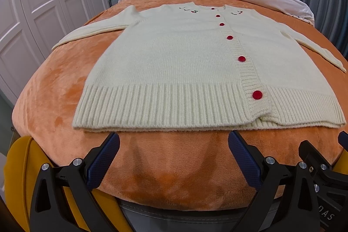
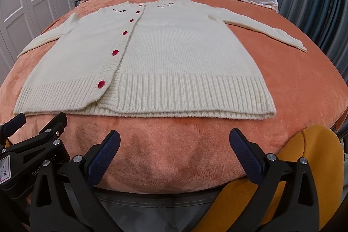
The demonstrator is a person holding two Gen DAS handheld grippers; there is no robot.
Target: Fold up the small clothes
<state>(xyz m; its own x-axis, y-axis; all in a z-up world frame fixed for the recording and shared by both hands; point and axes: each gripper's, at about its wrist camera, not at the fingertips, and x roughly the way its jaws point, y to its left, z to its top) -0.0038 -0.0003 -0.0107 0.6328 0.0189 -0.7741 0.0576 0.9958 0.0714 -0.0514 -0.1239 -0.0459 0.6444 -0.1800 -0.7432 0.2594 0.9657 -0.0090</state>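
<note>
both tools, left tool (image 1: 174, 145) and right tool (image 2: 175, 142), gaping, empty, short of cardigan (image 1: 184, 62) hem on bed (image 1: 174, 162). pinch sleeve cuffs first, fold inward flat.

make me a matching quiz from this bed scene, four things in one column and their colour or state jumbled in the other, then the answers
Column one:
1. cardigan
2. buttons
3. blanket
4. left gripper

Column two:
A. orange, plush, covering the bed
B. open, held just short of the ribbed hem
C. cream knit, spread flat with sleeves out
D. red, in a row down the front

Pairs: 1-C, 2-D, 3-A, 4-B
</note>
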